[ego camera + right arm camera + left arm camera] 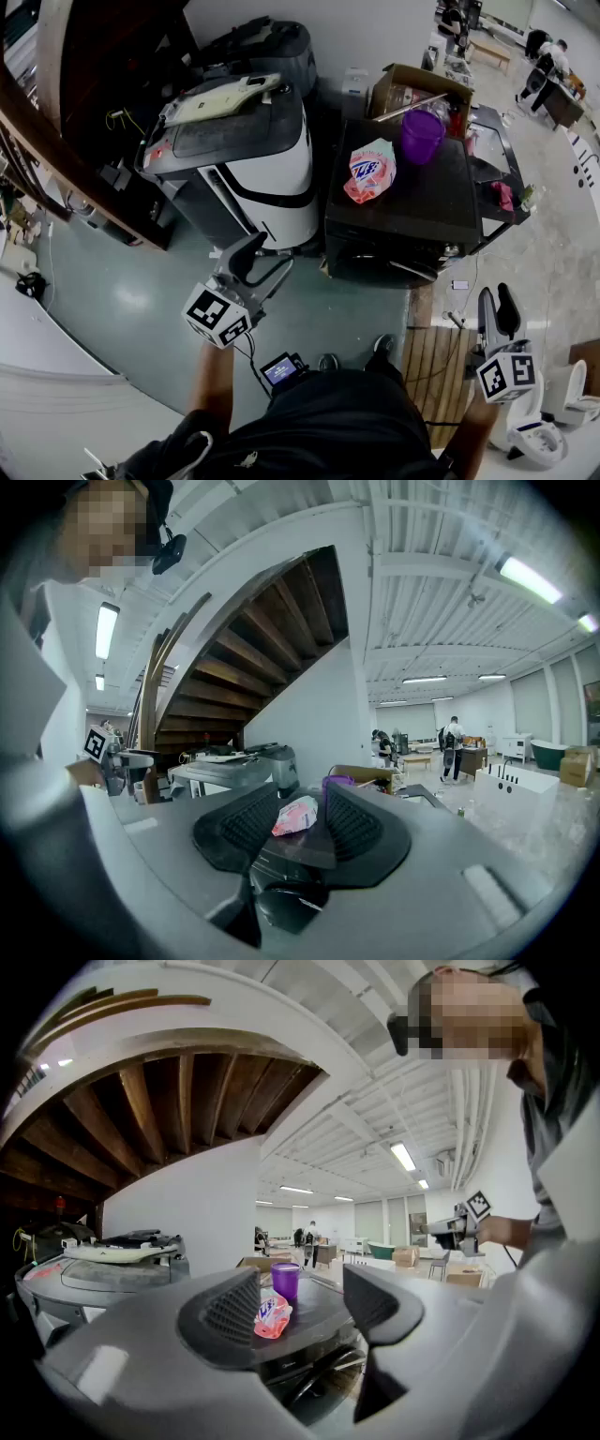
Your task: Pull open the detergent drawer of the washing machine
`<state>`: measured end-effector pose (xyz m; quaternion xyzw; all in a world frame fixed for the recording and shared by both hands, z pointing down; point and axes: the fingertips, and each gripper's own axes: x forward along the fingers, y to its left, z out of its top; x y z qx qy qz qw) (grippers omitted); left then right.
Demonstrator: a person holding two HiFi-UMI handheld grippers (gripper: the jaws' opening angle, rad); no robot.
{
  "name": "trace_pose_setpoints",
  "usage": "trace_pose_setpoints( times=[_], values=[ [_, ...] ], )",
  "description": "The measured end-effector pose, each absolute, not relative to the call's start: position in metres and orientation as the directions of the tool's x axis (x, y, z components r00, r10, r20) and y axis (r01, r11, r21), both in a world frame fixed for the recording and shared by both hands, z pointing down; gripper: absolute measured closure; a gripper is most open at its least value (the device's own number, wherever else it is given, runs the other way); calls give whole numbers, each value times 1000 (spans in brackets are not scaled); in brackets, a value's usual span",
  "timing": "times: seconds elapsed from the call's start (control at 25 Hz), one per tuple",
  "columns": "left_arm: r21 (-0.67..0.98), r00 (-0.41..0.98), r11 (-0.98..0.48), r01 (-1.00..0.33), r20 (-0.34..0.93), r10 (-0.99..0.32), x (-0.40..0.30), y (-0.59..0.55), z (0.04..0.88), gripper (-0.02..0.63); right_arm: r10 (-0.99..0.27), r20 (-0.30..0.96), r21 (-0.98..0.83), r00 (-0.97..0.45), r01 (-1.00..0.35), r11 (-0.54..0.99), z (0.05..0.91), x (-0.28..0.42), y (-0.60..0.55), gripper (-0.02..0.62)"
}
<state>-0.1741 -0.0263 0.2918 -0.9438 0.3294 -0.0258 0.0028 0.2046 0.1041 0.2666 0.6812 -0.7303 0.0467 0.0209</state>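
A black front-loading washing machine [427, 211] stands ahead of me, with a pink detergent pouch [372, 171] and a purple cup [422, 136] on its top. Its front panel [389, 262] lies in shade and I cannot pick out the drawer there. My left gripper [267, 255] hangs level, short of the machine's front left corner, jaws open and empty. In the left gripper view [302, 1297] the pouch [271, 1316] and cup [285, 1281] show far off between the jaws. My right gripper [497, 298] is held to the machine's right, shut on nothing; in its own view [302, 822] the pouch [296, 816] lies beyond.
A grey and white appliance [248, 155] stands left of the washer under a wooden staircase [56, 122]. An open cardboard box [412, 89] sits behind the washer. A slatted wooden board [441, 361] lies on the floor to the right, beside a white fixture [544, 431].
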Motion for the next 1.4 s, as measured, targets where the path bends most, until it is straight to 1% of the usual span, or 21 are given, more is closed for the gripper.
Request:
trace_pose_setpoints(
  times=[0.12,0.36,0.6,0.84,1.04,1.28,1.4],
  values=[
    [8,766,-766,-642,47,-641,-178,-16,297,307,-989,115,-36,-91,-995,88,262,203,104,451],
    [11,774,-774,-633,42,-632,-183,-13,302,307,-990,108,-26,-93,-996,90,262,195,103,451],
    [15,766,-766,-643,36,-642,-191,-9,301,307,-986,133,-26,-101,-995,98,266,187,104,451],
    [21,767,-767,-642,21,-641,-199,-6,303,307,-990,101,-71,-103,-993,96,263,178,104,451],
    [26,757,-756,-654,33,-653,-196,-6,308,307,-984,115,-82,-138,-988,130,268,179,97,451],
    [20,722,-722,-691,70,-689,-189,-11,310,307,-972,130,-136,-194,-975,176,280,188,67,451],
    [0,699,-701,-713,89,-710,-181,-16,309,308,-965,117,-159,-234,-964,215,286,197,49,451]
  ],
)
